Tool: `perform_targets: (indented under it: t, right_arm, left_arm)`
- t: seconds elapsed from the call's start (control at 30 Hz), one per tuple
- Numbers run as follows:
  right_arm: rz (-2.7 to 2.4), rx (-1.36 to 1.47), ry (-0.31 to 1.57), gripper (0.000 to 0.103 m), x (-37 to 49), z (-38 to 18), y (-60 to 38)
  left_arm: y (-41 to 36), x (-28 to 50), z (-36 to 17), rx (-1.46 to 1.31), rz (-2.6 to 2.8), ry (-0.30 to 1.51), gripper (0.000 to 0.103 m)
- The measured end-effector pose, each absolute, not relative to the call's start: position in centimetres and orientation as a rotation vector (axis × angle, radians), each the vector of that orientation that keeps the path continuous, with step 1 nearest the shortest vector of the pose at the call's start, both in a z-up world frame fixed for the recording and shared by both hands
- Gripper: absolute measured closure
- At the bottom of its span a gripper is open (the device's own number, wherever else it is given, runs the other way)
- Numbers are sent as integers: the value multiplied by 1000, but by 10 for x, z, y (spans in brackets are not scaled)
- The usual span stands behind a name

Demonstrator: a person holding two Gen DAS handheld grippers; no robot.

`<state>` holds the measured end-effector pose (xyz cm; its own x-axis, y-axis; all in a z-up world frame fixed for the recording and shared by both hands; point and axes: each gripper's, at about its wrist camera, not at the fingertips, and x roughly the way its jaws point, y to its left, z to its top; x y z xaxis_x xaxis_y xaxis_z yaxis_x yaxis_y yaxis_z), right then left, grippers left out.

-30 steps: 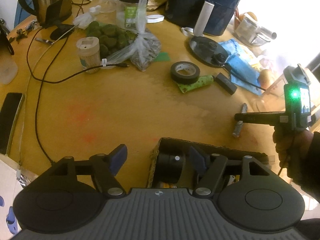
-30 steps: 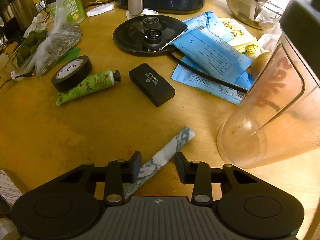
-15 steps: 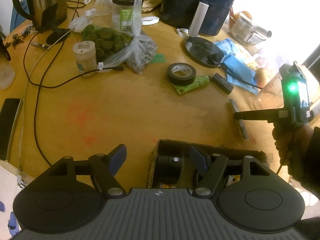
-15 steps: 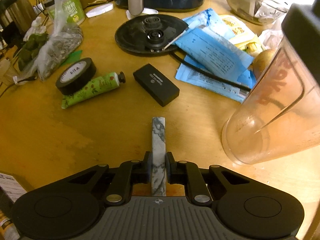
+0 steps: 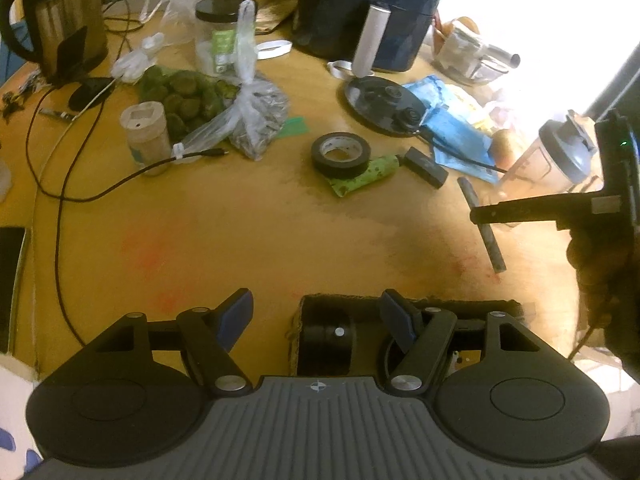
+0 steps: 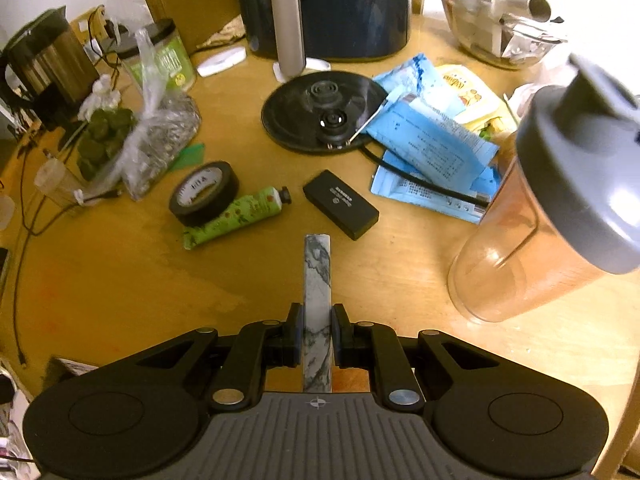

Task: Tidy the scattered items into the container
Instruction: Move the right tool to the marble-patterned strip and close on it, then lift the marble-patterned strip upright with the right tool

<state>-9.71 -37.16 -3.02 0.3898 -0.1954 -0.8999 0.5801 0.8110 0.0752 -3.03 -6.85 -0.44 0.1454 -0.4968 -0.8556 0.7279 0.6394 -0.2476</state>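
Right gripper (image 6: 316,330) jaws pinching grey-veined white marble bar (image 6: 317,280), left gripper (image 5: 316,312) jaws spread

Two low wrist views, shared tape roll (image 5: 340,150)

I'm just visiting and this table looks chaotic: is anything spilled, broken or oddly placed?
Nothing looks spilled or broken. The kettle base sits apart from its kettle, half under blue packets. The tape roll rests partly on the green tube. The right gripper holds a marbled bar.

wooden table (image 6: 120,280) | on it: tape roll (image 6: 204,192), green tube (image 6: 236,218), black case (image 6: 341,204), kettle base (image 6: 320,116)
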Motion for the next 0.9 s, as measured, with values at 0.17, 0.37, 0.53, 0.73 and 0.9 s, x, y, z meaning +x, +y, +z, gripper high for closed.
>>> perform_targets:
  t: [0.17,0.37,0.53,0.73,0.9]
  right_arm:
    - [-526,438,1031,87,-105,-15,-367]
    - [-565,463,994,86,-119,-3,-363]
    - [-597,494,967,86,-135,1,-358]
    - [-628,534,926,86,-154,6,-350]
    - [-676,565,900,86,-169,10,-344]
  left_arm:
    - [-76,-28,-2,266,-936,1100,33]
    - [-86,-25,0,295,-1000,1084,33]
    - [-93,-22,1,312,-1041,1073,33]
    - [-99,-19,-2,334,-1075,1068,33]
    - [-103,-17,-3,352,-1104,1061,33]
